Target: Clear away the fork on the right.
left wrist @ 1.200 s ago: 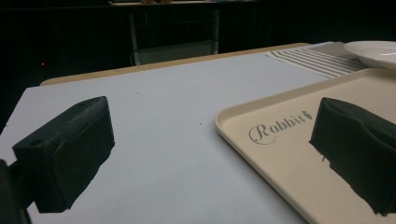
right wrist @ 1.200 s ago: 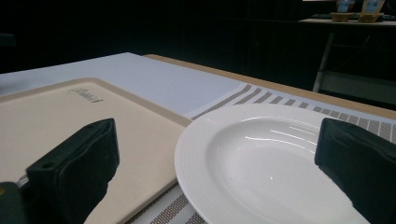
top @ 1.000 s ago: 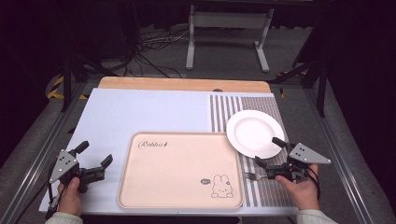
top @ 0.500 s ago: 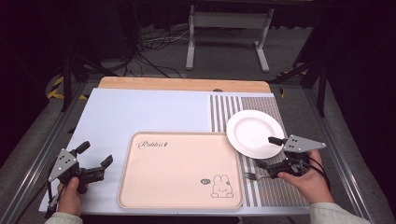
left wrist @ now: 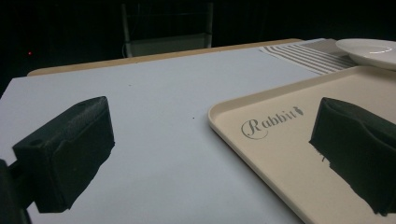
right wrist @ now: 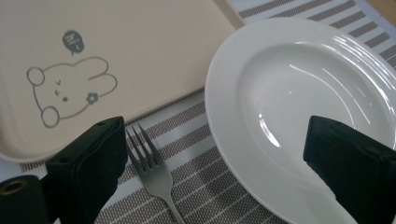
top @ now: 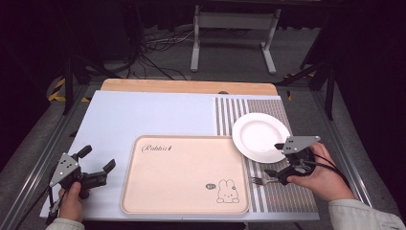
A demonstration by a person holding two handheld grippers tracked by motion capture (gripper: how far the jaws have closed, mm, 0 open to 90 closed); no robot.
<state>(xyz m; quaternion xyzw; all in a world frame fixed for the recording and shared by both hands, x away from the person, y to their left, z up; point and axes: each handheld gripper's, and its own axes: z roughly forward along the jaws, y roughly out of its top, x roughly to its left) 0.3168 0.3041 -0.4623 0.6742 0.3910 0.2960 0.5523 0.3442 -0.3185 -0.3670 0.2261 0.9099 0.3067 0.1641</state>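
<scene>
Steel fork [right wrist: 154, 172] is lying between the spread right gripper [right wrist: 219, 163] jaws; closing might be clipping the white plate [right wrist: 299, 107].

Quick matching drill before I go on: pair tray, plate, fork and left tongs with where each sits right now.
1. tray
2. plate
3. fork
4. left tongs

A. open, over the bare blue mat
B. on the striped mat, overlapping the tray's corner
C. middle of the table's near edge
D. on the striped mat, between the open right tongs

Pairs: 1-C, 2-B, 3-D, 4-A
</scene>
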